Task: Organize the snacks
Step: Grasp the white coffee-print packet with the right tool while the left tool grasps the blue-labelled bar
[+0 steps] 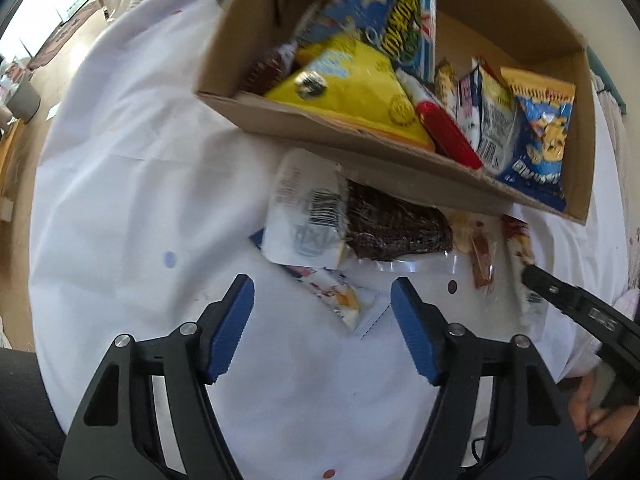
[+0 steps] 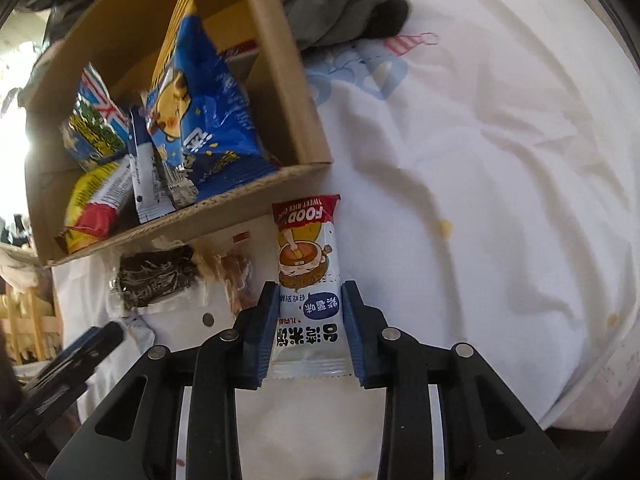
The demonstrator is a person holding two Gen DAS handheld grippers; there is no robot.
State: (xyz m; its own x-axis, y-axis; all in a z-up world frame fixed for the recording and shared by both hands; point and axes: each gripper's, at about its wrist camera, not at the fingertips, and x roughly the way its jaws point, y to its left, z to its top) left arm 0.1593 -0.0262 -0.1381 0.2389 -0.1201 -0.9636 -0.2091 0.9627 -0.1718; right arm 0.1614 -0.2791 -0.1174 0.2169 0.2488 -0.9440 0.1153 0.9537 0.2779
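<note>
A cardboard box [image 1: 360,136] holding several snack bags stands on a white sheet [image 1: 140,200]. In front of it lie loose snacks: a white barcode packet [image 1: 304,216], a dark packet [image 1: 396,232] and a small white packet [image 1: 344,300]. My left gripper [image 1: 322,282] hangs open just over that small packet, without touching it. In the right wrist view, my right gripper [image 2: 310,292] has its blue pads against both long edges of a white and red rice cake packet [image 2: 306,248] beside the box [image 2: 240,204]. The right gripper's tip [image 1: 532,276] shows at the left view's edge.
A grey cloth [image 2: 340,0] lies behind the box on the sheet. A clear packet of orange snacks [image 1: 482,256] sits between the dark packet and the right gripper. A hand [image 1: 592,412] holds the right gripper. Floor and a bin [image 1: 24,100] lie off the sheet's left.
</note>
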